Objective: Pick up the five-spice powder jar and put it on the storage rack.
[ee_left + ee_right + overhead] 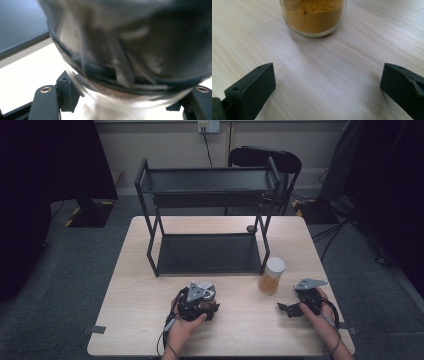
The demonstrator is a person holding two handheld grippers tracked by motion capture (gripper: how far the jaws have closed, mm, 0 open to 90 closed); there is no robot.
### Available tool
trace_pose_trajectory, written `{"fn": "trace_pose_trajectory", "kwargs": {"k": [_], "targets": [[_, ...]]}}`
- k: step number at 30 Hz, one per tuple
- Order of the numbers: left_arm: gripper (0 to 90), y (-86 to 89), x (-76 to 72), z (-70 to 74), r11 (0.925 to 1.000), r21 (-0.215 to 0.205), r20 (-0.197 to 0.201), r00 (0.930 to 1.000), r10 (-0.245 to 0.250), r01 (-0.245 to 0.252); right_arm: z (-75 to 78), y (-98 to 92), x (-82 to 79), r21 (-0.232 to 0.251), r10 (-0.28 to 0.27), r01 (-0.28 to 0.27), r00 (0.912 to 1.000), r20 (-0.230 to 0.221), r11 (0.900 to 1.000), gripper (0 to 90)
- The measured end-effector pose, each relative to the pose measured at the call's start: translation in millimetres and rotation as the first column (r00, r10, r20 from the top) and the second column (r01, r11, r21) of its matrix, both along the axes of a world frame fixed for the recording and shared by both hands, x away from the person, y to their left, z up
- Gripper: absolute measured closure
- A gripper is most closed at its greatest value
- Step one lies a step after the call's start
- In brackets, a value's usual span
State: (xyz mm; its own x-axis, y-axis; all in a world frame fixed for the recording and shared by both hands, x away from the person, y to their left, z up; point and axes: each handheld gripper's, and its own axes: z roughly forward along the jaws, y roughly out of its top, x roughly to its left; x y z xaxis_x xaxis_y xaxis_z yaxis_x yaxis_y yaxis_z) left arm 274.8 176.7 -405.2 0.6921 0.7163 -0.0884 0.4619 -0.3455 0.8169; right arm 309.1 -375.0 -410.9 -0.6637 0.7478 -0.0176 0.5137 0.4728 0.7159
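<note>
While the left gripper clamps a dark-lidded glass jar near the table's front edge, the right gripper gapes wide before an orange-powder jar; glass seems rigid, slippery, breakable, so grip mid-body.

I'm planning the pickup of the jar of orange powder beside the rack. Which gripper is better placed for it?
Right. The right gripper is open, nothing between its jaws, and faces the orange-powder jar straight ahead. The left gripper is shut on a dark-lidded jar.
</note>
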Motion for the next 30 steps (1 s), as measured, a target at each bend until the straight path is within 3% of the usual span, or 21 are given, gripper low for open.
{"fn": "trace_pose_trajectory", "kwargs": {"k": [30], "targets": [[31.1, -15.1, 40.5, 28.1, 0.9976, 0.009, 0.005, 0.9976, 0.069, -0.069, 0.0, 0.0, 0.0, 0.0, 0.0, 0.0, 1.0, 0.0, 1.0, 0.0]]}}
